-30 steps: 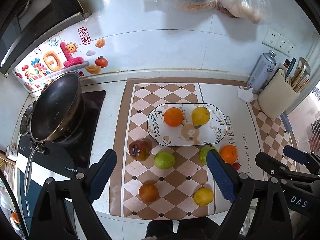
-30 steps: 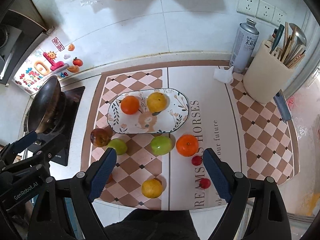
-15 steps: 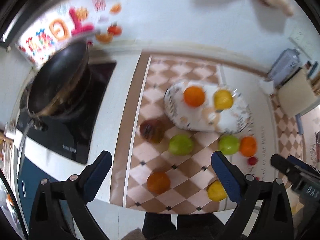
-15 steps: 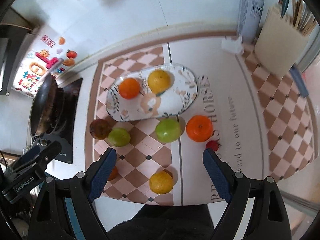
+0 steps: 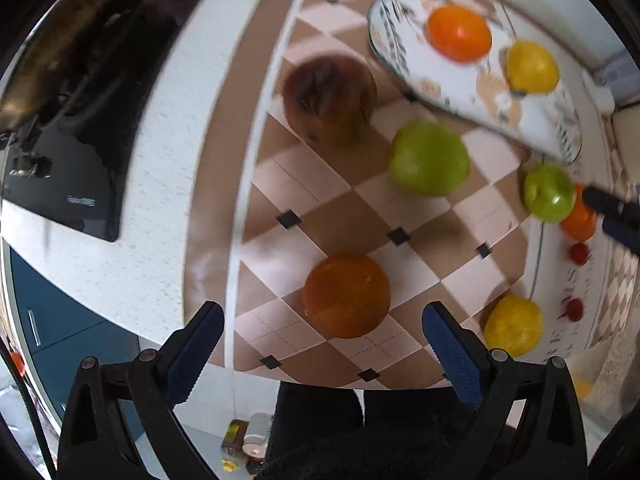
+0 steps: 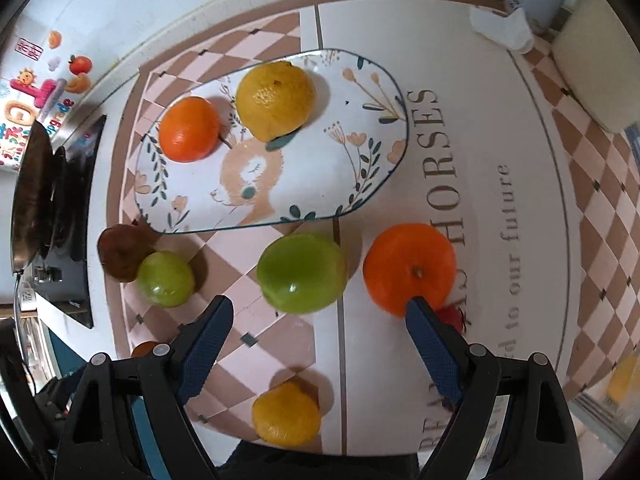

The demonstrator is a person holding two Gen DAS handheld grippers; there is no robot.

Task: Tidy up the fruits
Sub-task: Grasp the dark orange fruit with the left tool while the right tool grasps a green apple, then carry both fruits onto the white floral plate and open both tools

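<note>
Both tools have dropped much closer to the checkered mat (image 6: 280,332). The left tool (image 5: 320,332), jaws just widened and empty, now brackets the dull orange fruit (image 5: 346,296). The right tool (image 6: 318,320) gapes, empty, over the green apple (image 6: 301,273).

Tongs (image 6: 320,320) spread above green apple (image 6: 301,273); right tip overlaps orange (image 6: 409,266), contact unclear.

**Fruit on the checked mat**

An orange (image 6: 189,129) and a yellow citrus (image 6: 275,100) sit on the oval plate (image 6: 360,152). Loose on the mat below it: two green apples (image 6: 301,273), another orange (image 6: 409,268), a brown fruit (image 5: 330,100), a dark orange (image 5: 346,295) and a yellow citrus (image 6: 286,414).
</note>
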